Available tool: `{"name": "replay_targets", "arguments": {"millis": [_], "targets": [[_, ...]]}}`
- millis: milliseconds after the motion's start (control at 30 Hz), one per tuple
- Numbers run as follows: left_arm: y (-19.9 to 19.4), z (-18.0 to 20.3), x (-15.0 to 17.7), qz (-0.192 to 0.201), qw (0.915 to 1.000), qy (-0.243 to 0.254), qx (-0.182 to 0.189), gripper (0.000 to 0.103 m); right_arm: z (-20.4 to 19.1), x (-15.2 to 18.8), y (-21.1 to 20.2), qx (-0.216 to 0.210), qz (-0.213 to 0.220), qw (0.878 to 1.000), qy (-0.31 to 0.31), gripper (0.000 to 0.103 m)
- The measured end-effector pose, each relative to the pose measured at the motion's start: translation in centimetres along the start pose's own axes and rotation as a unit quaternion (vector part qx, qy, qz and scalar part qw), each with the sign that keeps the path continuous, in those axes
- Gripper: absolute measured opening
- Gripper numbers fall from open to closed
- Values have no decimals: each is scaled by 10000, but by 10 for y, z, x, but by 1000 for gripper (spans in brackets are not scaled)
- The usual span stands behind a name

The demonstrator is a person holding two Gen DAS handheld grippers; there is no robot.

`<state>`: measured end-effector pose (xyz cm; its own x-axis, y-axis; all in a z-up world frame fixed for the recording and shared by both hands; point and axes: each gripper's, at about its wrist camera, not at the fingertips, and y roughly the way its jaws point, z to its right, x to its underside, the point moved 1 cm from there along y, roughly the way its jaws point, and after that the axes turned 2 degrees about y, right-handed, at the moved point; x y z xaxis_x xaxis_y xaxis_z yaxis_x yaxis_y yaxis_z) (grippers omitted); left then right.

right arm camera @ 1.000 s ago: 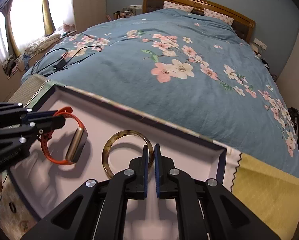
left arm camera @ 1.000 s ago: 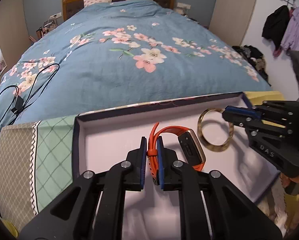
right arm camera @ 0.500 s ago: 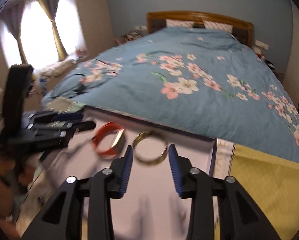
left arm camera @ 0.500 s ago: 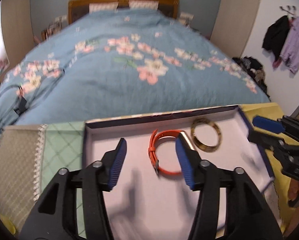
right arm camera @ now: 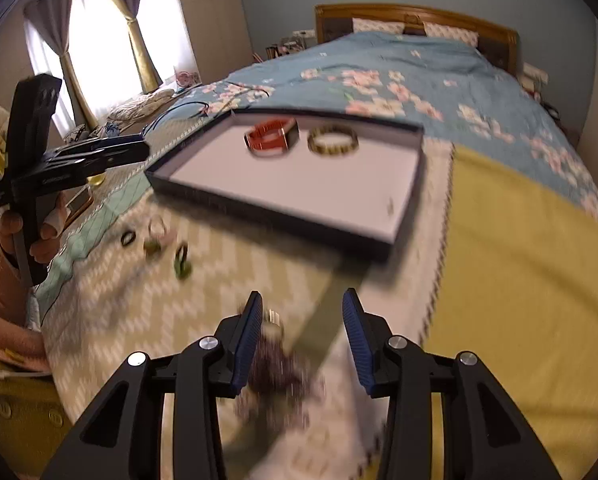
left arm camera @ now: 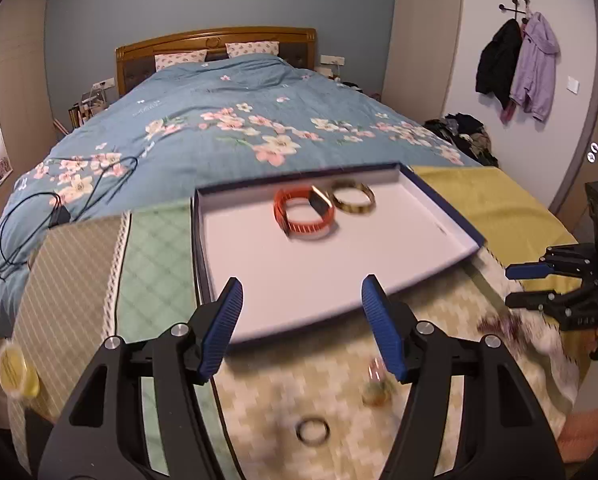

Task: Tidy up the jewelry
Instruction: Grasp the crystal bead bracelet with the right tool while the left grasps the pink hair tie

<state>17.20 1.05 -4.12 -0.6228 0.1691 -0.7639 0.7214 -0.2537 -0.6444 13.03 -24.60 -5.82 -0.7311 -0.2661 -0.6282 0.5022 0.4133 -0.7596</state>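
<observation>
No text could be read with confidence. White lettering stood on the side of the left hand-held gripper (right arm camera: 137, 150) in the right wrist view, but blur left it illegible, and the bedspread (left arm camera: 203, 120) bore a faint pale inscription too small to make out.

black tongs (left arm camera: 302, 320) with ribbed blue pads (left arm camera: 223, 330), silver screws; pink sleeve (right arm camera: 3, 304)

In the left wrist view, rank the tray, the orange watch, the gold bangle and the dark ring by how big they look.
1. Tray
2. Orange watch
3. Gold bangle, though it lies slightly farther from the camera than the watch
4. Dark ring, smallest despite being nearest
</observation>
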Motion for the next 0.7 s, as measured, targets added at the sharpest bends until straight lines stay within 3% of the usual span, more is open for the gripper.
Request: {"name": "replay_targets", "arguments": {"millis": [300, 433, 700], "targets": [[-19, 9, 40, -79, 9998, -155, 70, 63, 1, 30, -1, -19, -49, 9998, 216, 30], [-23, 15, 44, -90, 9998, -140, 96, 63, -3, 33, 1, -43, -66, 9998, 158, 11], [-28, 16, 49, -82, 9996, -176, 179, 63, -3, 25, -24, 20, 308, 9992, 254, 10]]}}
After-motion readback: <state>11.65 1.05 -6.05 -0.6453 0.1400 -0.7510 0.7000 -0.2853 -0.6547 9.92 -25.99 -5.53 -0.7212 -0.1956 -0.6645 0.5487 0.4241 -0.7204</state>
